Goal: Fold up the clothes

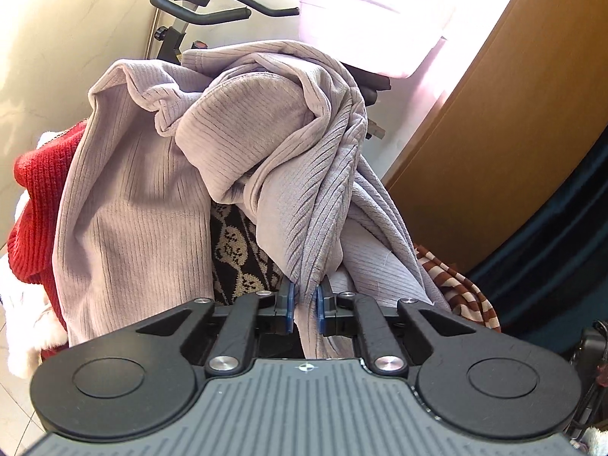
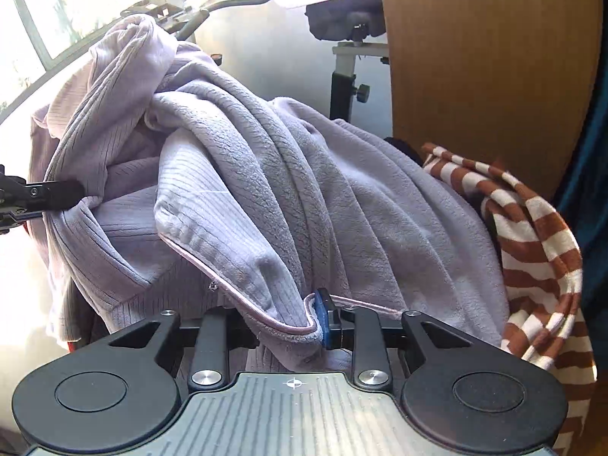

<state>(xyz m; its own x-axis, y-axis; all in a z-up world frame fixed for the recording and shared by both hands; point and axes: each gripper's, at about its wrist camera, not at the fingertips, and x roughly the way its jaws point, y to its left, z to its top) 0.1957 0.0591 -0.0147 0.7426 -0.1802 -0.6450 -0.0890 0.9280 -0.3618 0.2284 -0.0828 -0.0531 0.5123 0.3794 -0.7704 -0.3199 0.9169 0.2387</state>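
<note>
Left wrist view: left claw (image 1: pixel 303 309) and right claw (image 2: pixel 304 321) level, each clamped on lilac garment (image 1: pixel 133 205).

The carrying surface under the clothes is hidden in both views. A pale tiled floor (image 1: pixel 11 399) shows at the lower left of the left wrist view. A heap covers the rest: a red knit (image 1: pixel 36 205), a black patterned knit (image 1: pixel 235 250), a brown-and-white striped garment (image 2: pixel 539 250), and a lilac ribbed garment (image 1: pixel 144 205) draped on top.
</note>
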